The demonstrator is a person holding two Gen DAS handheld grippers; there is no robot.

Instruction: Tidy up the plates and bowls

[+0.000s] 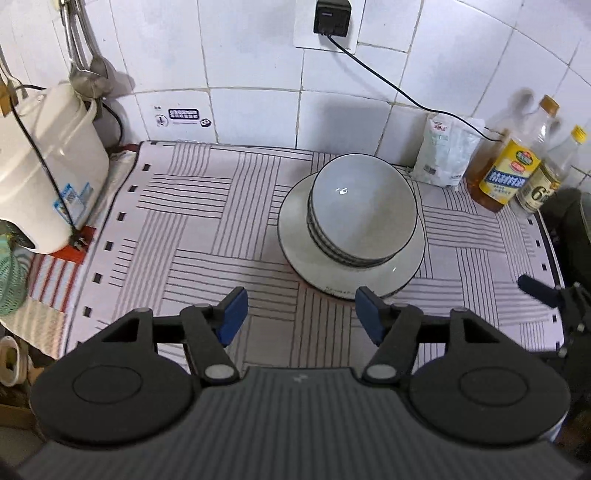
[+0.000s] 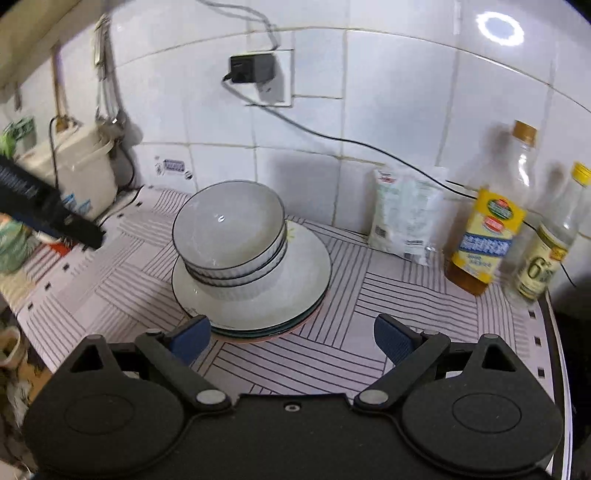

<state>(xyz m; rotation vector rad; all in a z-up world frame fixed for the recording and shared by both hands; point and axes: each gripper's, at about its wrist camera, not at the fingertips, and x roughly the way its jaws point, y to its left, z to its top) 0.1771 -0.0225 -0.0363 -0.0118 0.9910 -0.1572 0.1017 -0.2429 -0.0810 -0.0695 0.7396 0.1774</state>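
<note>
Above striped cloth point(image 1: 221, 221), both empty claws, left point(image 1: 301, 315) and right point(image 2: 291, 339), gape, tilted downward.

Counts, counter top:
- Bowls point(image 2: 229, 236): 3, nested, white with dark rims.
- Plates point(image 2: 295, 280): stacked under the bowls; at least 3 edges show, exact count unclear.
- Bottles point(image 2: 487, 229): 2, at right.
- Bag point(image 2: 404, 214): 1, white.
- Cooker point(image 1: 48, 166): 1, white.
- Charger point(image 1: 331, 16): 1, in the socket.
- Cloth point(image 1: 207, 229): 1, striped.
</note>
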